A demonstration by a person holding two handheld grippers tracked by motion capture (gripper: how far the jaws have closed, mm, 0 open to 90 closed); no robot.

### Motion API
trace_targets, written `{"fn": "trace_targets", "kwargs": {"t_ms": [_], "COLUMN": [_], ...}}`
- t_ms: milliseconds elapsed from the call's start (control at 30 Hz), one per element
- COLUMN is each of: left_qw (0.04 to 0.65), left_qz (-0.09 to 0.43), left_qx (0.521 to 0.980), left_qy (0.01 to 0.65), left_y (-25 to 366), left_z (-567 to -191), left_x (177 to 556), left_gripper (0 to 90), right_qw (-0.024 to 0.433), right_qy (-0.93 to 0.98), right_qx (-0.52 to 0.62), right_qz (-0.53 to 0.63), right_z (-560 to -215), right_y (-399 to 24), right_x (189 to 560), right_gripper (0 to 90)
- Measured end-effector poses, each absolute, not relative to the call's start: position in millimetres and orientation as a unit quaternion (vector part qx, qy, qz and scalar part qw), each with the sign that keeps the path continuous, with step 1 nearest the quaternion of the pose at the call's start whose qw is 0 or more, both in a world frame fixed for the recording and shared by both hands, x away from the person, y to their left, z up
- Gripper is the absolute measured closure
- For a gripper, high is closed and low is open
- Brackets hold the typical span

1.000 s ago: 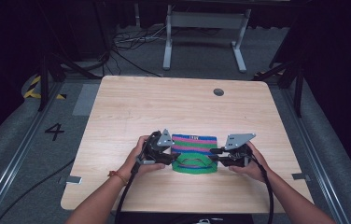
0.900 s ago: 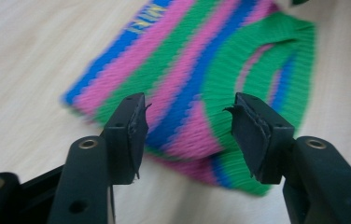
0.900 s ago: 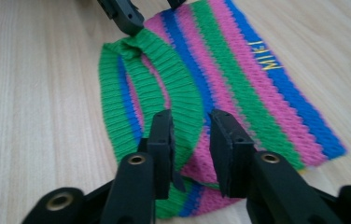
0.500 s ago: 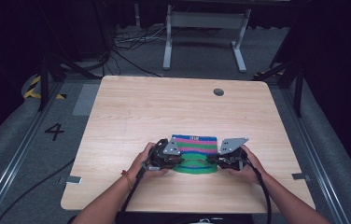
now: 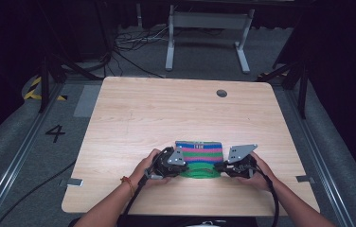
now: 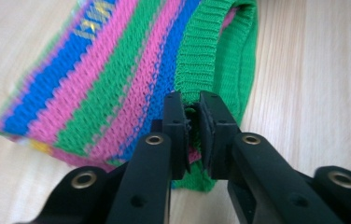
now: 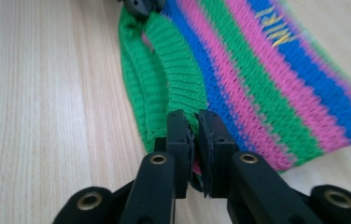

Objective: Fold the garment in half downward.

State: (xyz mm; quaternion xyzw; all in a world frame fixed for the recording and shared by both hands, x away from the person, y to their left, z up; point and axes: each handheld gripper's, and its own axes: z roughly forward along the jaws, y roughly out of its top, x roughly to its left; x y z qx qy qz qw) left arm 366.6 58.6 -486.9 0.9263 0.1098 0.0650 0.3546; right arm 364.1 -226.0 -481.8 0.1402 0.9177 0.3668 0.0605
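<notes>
A striped knitted garment (image 5: pixel 199 152) in pink, blue and green wool, with a green ribbed band (image 5: pixel 201 172) along its near edge, is being shown lying flat on a pale wooden table (image 5: pixel 166 113), near the table's front edge and a little right of its middle. The left gripper (image 5: pixel 182 168), black with a grey three-cornered plate on top, is being held in the person's left hand (image 5: pixel 148 168) at the left end of the ribbed band; in the left gripper view its jaws are being pressed together on a fold of that green band (image 6: pixel 197 70), with knit pinched between the pads. The right gripper (image 5: pixel 219 166), of the same build, is being held in the right hand (image 5: pixel 261 172) at the band's right end; in the right gripper view its jaws are likewise being closed on the green ribbing (image 7: pixel 176 88). Yellow lettering (image 7: pixel 276 29) is being displayed on a blue stripe towards the garment's far edge. A round dark hole (image 5: pixel 221 93) is being seen in the table well beyond the garment, near the far edge. Black cables are trailing from both grippers towards the table's front edge.
</notes>
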Motion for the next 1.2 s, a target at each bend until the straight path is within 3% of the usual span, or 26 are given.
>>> {"fn": "trace_targets", "kwargs": {"t_ms": [100, 700, 1200], "left_qw": [0.354, 0.353, 0.331], "left_qz": [0.059, 0.102, 0.134], "left_qx": [0.926, 0.922, 0.925], "left_qy": [0.117, 0.123, 0.132], "left_y": [60.9, 61.3, 83.0], "left_z": [-487.9, -489.9, -468.8], "left_x": [368.7, 388.4, 377.4], "left_gripper": [75.0, 72.9, 53.3], "right_qw": [0.055, 0.114, 0.126], "right_qy": [0.916, 0.907, 0.906], "right_qx": [0.147, 0.166, 0.16], "right_qz": [0.37, 0.369, 0.372], "right_z": [-486.5, -491.5, -468.3], "right_y": [-225.9, -223.6, -231.9], "right_x": [364.8, 381.1, 370.0], "right_gripper": [81.6, 81.1, 74.0]}}
